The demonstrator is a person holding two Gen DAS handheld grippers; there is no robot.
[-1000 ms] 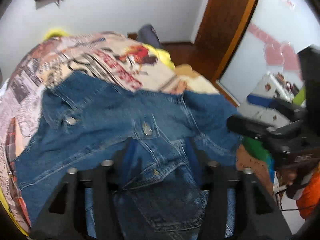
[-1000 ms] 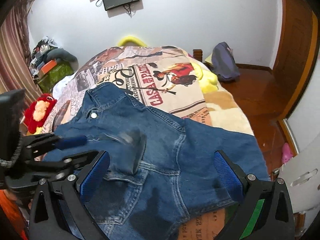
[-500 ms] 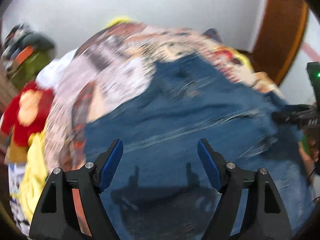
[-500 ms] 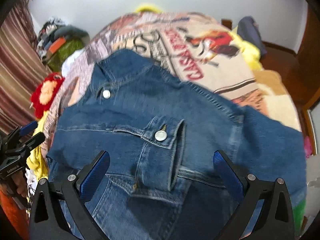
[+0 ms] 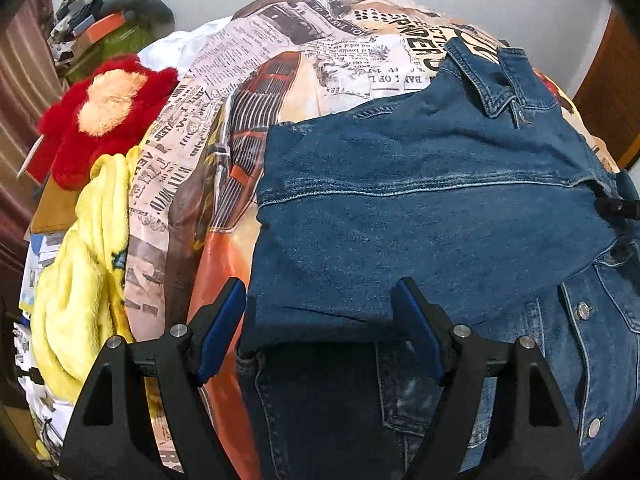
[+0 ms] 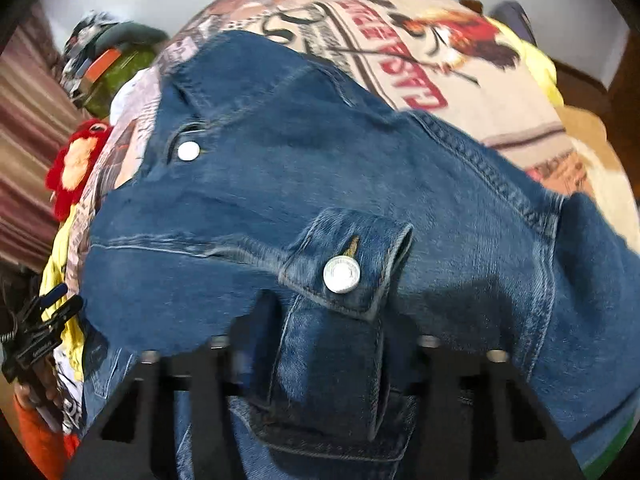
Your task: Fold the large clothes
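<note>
A blue denim jacket point(image 5: 420, 208) lies spread on the bed, a sleeve folded across its front, collar at the far right. My left gripper point(image 5: 320, 332) is open, its blue-padded fingers point(image 5: 220, 328) straddling the sleeve's near edge without pinching it. In the right wrist view the jacket point(image 6: 320, 184) fills the frame, with a pocket flap and silver button point(image 6: 341, 275) close to the camera. My right gripper point(image 6: 320, 360) sits low against the denim; cloth hides its fingertips. The right gripper's tip point(image 5: 618, 206) shows at the left view's right edge.
A newspaper-print bedspread point(image 5: 304, 60) covers the bed. A red plush toy point(image 5: 104, 108) and a yellow blanket point(image 5: 84, 276) lie at the left edge. A cluttered pile point(image 5: 100, 28) stands at the back left. A wooden door point(image 5: 612, 92) is at the right.
The left gripper has released the cloth and swung to the jacket's left side, open. The right gripper has moved down and close onto the jacket front; its pads are now hidden.
</note>
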